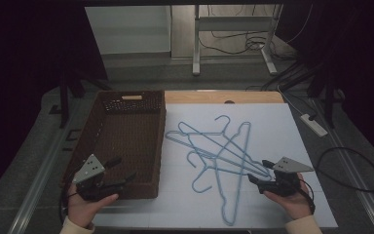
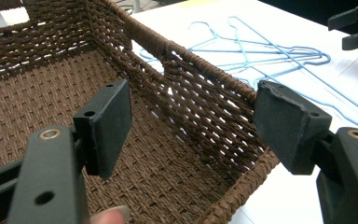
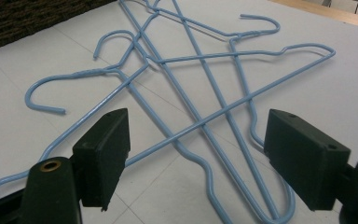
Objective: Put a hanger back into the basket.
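Several light-blue wire hangers [image 1: 219,156] lie in a crossed, overlapping heap on the white sheet [image 1: 282,131] that covers the worktop, roughly at the centre of the high view. Their hooks point different ways: one toward twelve o'clock, two toward eight o'clock, and one long hanger runs down toward six o'clock. In the right gripper view the wires [image 3: 200,88] cross one another just ahead of the black pads, flat on the sheet.

The right tongs [image 1: 262,171] sit at four o'clock from the heap, held in the person's right hand [image 1: 294,200], their tips close to the nearest wires. Their jaws are spread wide with nothing between them.

At nine o'clock from the hangers stands a brown woven basket [image 1: 126,161], its long side wall just beside the heap, with a cut-out handle in its far end.

The left tongs [image 1: 121,170], in the person's left hand [image 1: 85,207], hover over the basket's near corner at seven o'clock of the scene. Their jaws also stand spread apart, pinching nothing; the left gripper view looks between them into the basket's woven floor [image 2: 168,163].
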`<state>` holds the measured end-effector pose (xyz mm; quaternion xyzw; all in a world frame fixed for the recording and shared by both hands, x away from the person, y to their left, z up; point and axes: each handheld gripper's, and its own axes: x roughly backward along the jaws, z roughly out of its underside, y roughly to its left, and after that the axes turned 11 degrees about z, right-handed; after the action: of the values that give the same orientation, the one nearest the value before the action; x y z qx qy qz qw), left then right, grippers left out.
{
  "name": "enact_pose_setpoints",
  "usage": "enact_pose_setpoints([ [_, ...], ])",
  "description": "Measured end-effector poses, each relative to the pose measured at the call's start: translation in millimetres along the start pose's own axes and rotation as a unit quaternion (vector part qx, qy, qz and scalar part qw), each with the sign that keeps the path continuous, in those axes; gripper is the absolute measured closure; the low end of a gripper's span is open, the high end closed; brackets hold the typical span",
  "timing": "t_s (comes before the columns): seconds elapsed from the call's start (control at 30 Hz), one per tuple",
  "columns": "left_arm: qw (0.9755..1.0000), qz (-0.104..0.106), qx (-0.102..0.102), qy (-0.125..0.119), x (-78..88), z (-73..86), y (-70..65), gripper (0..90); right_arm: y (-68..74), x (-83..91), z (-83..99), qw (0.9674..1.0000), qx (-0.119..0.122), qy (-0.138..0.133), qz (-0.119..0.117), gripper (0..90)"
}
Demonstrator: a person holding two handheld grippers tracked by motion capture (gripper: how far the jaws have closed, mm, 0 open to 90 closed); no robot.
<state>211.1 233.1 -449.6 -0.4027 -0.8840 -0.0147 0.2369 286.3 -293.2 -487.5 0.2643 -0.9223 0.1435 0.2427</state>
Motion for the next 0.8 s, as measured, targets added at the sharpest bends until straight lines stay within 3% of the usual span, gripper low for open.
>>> enact_pose_setpoints([
  [0.8, 1.0000, 0.006, -0.006, 0.001, -1.3, -1.4, -3.1, 28.1, -0.7, -0.3, 0.7, 0.9999, 0.004, 0.010, 0.010, 24.4],
])
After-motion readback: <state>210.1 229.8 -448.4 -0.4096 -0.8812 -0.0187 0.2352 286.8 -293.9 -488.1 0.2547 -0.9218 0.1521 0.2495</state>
